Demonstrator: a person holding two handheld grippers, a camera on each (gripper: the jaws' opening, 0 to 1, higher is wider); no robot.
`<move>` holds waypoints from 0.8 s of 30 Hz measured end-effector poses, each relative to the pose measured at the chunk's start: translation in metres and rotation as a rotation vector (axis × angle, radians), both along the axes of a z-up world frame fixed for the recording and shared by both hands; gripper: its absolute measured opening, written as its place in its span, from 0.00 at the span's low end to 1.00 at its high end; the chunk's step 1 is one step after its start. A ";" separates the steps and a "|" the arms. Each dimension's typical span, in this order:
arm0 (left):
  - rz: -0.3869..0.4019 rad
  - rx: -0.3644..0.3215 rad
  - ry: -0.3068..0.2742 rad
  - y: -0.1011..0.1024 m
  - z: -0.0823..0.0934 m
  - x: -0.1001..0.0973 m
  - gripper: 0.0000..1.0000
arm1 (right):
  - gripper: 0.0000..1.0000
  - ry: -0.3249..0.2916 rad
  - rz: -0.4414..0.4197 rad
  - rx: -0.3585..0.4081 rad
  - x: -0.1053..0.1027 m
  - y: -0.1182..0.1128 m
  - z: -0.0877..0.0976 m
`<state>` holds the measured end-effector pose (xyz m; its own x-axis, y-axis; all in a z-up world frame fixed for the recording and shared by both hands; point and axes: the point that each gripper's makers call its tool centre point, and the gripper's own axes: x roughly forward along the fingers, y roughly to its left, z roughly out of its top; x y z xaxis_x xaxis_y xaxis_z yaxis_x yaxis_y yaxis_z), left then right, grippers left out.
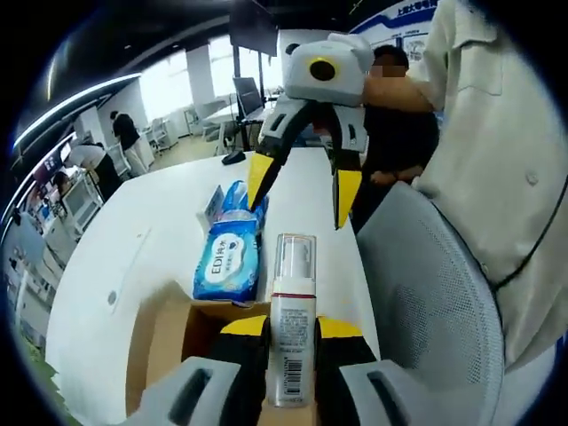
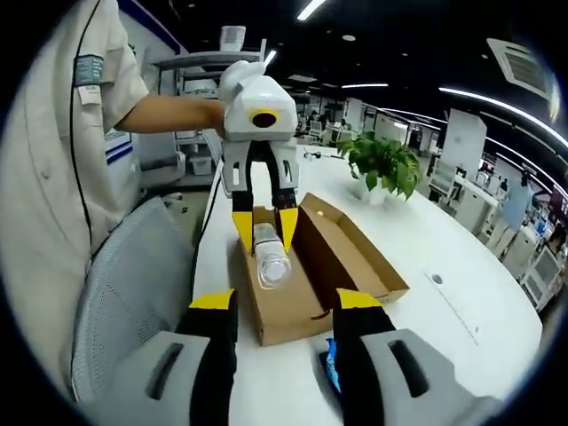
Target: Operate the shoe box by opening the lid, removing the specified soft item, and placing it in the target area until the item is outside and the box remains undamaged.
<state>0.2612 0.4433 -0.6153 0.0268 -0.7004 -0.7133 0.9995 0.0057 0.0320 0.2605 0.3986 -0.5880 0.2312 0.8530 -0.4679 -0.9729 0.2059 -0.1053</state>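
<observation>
My left gripper (image 1: 293, 327) is shut on a white bottle (image 1: 293, 311) with a clear cap and a barcode label, held over the open cardboard shoe box (image 1: 164, 333). In the right gripper view the same left gripper (image 2: 264, 229) holds the bottle (image 2: 272, 259) above the box (image 2: 288, 321), whose lid (image 2: 355, 253) lies folded open. A blue soft pack of wet wipes (image 1: 229, 257) lies on the white table just beyond the box. My right gripper (image 2: 286, 302) stands open over the pack's blue edge (image 2: 330, 366); it hangs above the table as the yellow-tipped right gripper (image 1: 302, 200).
A grey mesh chair (image 1: 426, 302) stands at the table's edge next to a person in a beige shirt (image 1: 506, 133). A potted plant (image 2: 383, 164) sits at the far end of the white table (image 2: 461, 266). Other people and desks stand further off.
</observation>
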 end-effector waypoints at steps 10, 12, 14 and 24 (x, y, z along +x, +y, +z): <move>-0.030 -0.031 -0.007 -0.014 0.003 -0.006 0.18 | 0.33 -0.001 0.031 0.007 -0.005 0.011 0.001; -0.035 -0.041 -0.007 -0.017 0.004 -0.007 0.18 | 0.31 -0.005 0.038 0.007 -0.006 0.013 0.001; -0.040 -0.053 -0.002 -0.019 0.005 -0.009 0.18 | 0.29 -0.008 0.042 0.007 -0.006 0.014 0.001; -0.038 -0.100 -0.005 -0.023 0.009 -0.011 0.18 | 0.20 -0.019 0.064 0.012 -0.009 0.020 0.003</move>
<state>0.2505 0.4199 -0.6062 0.0023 -0.7688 -0.6395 0.9988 -0.0289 0.0384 0.2513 0.4183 -0.5850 0.1849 0.8718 -0.4537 -0.9819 0.1450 -0.1215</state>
